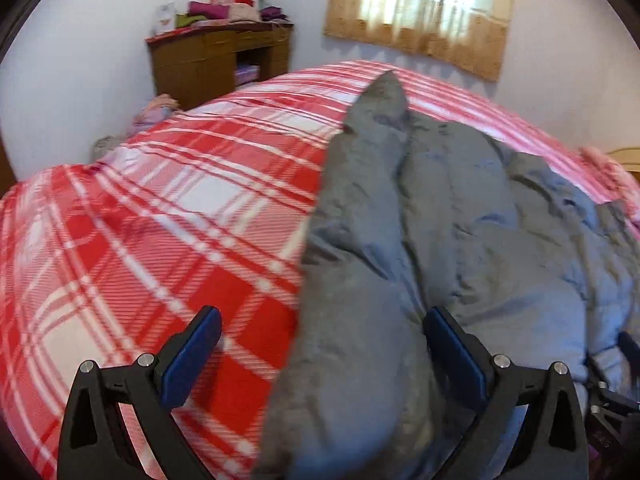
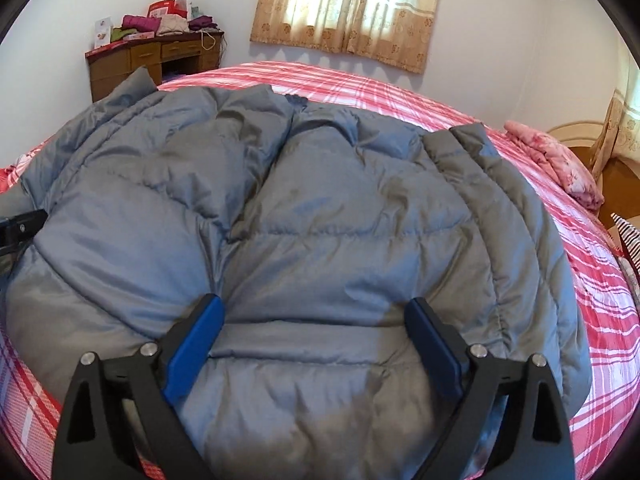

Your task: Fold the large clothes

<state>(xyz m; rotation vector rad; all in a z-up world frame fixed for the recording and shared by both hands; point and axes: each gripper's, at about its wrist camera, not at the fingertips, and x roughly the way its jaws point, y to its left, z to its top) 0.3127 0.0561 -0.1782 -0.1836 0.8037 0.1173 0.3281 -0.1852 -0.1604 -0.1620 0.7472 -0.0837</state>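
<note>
A grey puffer jacket (image 2: 320, 208) lies spread flat on a red and white plaid bedspread (image 2: 360, 84), with one sleeve folded in along its right side. My right gripper (image 2: 315, 302) hovers open over the jacket's near hem, its blue pads wide apart and gripping nothing. In the left wrist view the jacket (image 1: 460, 208) fills the right half and the bedspread (image 1: 160, 200) the left. My left gripper (image 1: 323, 313) is open astride the jacket's left edge, with one finger over the bedspread and the other over the grey fabric.
A wooden desk (image 2: 152, 56) piled with folded clothes stands against the far wall on the left. A curtained window (image 2: 348, 8) is behind the bed. A pink floral quilt (image 2: 556, 160) and the headboard (image 2: 580, 136) are at the right.
</note>
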